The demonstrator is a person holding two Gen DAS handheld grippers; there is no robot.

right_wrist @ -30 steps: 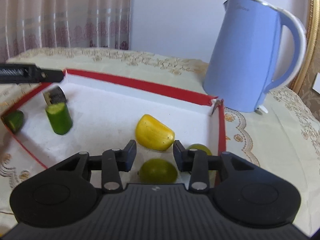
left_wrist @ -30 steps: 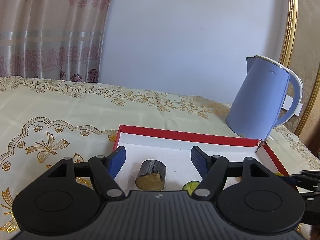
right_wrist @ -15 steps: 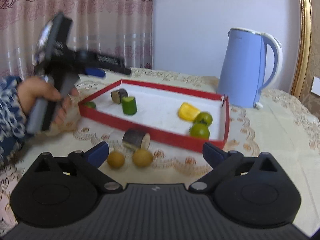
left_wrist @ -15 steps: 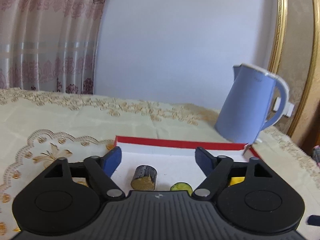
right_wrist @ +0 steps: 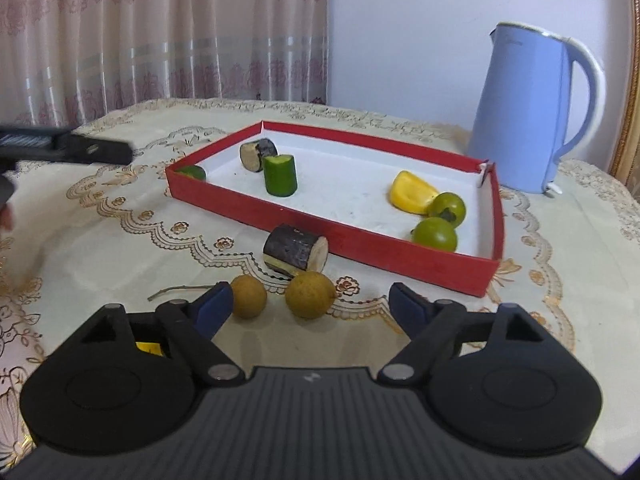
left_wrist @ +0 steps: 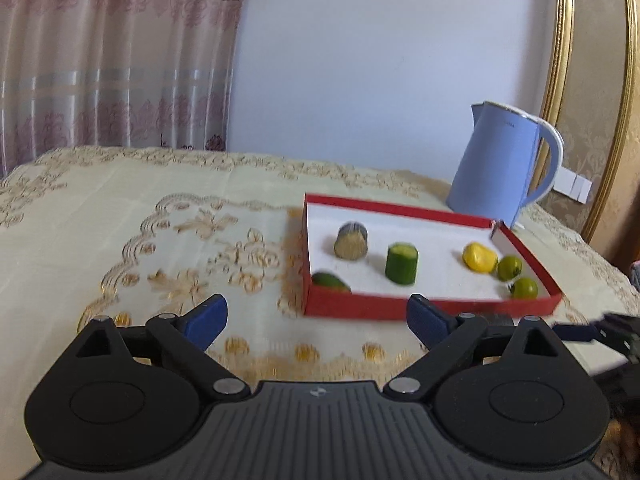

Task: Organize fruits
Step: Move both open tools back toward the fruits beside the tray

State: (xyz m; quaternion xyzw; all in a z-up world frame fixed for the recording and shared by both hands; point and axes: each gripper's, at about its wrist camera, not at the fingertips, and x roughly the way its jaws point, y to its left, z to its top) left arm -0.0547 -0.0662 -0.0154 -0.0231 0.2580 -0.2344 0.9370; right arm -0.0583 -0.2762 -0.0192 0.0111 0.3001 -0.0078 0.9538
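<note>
A red tray (left_wrist: 432, 305) holds a dark cut piece (left_wrist: 352, 240), a cucumber chunk (left_wrist: 401, 263), a yellow piece (left_wrist: 479, 257), two green fruits (left_wrist: 510, 267) and a green end piece (left_wrist: 330, 281). My left gripper (left_wrist: 316, 318) hangs short of the tray's near left corner, jaws opening, nothing between them. In the right wrist view a dark log piece (right_wrist: 295, 253) and two brown round fruits (right_wrist: 248, 296) lie on the cloth before the tray (right_wrist: 320, 228). My right gripper (right_wrist: 311, 306) is closing, with the brown fruits between its fingertips, pads not touching them.
A blue kettle (right_wrist: 532, 108) stands behind the tray's far right corner. A thin twig (right_wrist: 180, 290) lies left of the brown fruits. The left gripper's finger (right_wrist: 68, 146) reaches in from the left edge. Embroidered cloth (left_wrist: 160, 240) covers the table, curtain and wall behind.
Both grippers have pulled back out of the tray. The left jaws have spread wider. The right let go of a green fruit in the tray, opened wide, then narrowed.
</note>
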